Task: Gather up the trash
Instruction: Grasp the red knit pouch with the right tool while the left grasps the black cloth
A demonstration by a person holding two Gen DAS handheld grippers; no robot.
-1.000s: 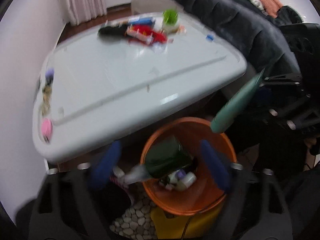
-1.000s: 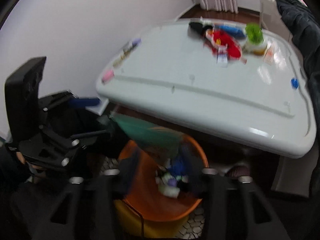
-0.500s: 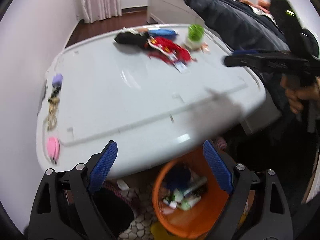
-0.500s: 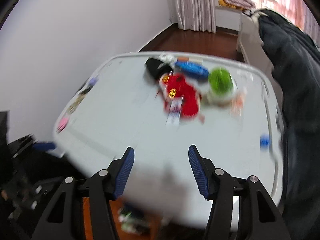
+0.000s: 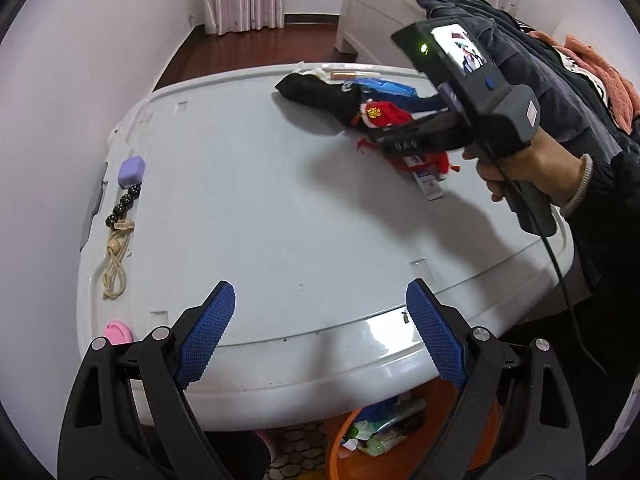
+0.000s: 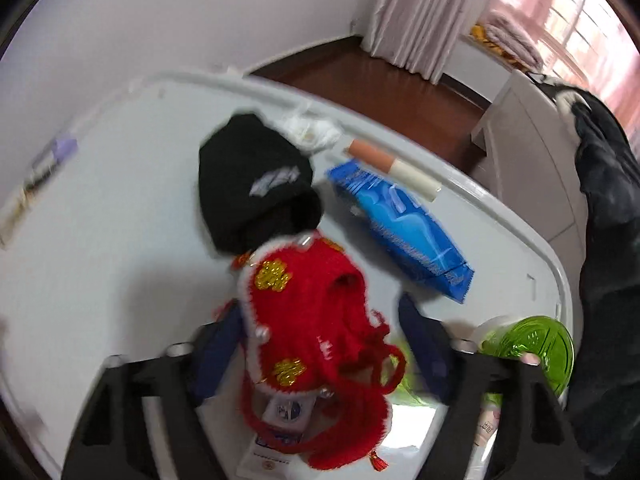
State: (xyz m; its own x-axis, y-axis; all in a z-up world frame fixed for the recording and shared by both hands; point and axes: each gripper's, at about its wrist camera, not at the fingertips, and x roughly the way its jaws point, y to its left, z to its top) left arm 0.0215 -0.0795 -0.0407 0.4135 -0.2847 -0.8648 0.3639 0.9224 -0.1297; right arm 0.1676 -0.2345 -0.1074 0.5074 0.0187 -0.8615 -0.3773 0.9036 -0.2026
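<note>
My left gripper [image 5: 320, 336] is open and empty over the near edge of the white table [image 5: 280, 208]. Below that edge stands the orange bin [image 5: 340, 452] with trash in it. My right gripper [image 6: 320, 352] is open and hangs over the pile at the far side, its fingers either side of a red knitted item [image 6: 316, 332], not closed on it. It also shows in the left wrist view [image 5: 472, 112], held by a hand. A blue wrapper [image 6: 404, 232], a black beanie [image 6: 252, 184], a crumpled white wrapper [image 6: 308, 128] and a pink-and-white tube [image 6: 392, 168] lie beyond it.
A green-lidded cup [image 6: 528, 344] stands right of the right gripper. A purple case [image 5: 131, 170], a bead string [image 5: 120, 216] and a pink disc [image 5: 117, 332] lie along the table's left edge. Dark clothes [image 5: 520, 52] hang on the right. A white wall is at left.
Both grippers have risen from over the bin to above the table. The teal tube seen at the bin is gone from view. My right gripper has moved out over the red knitted item.
</note>
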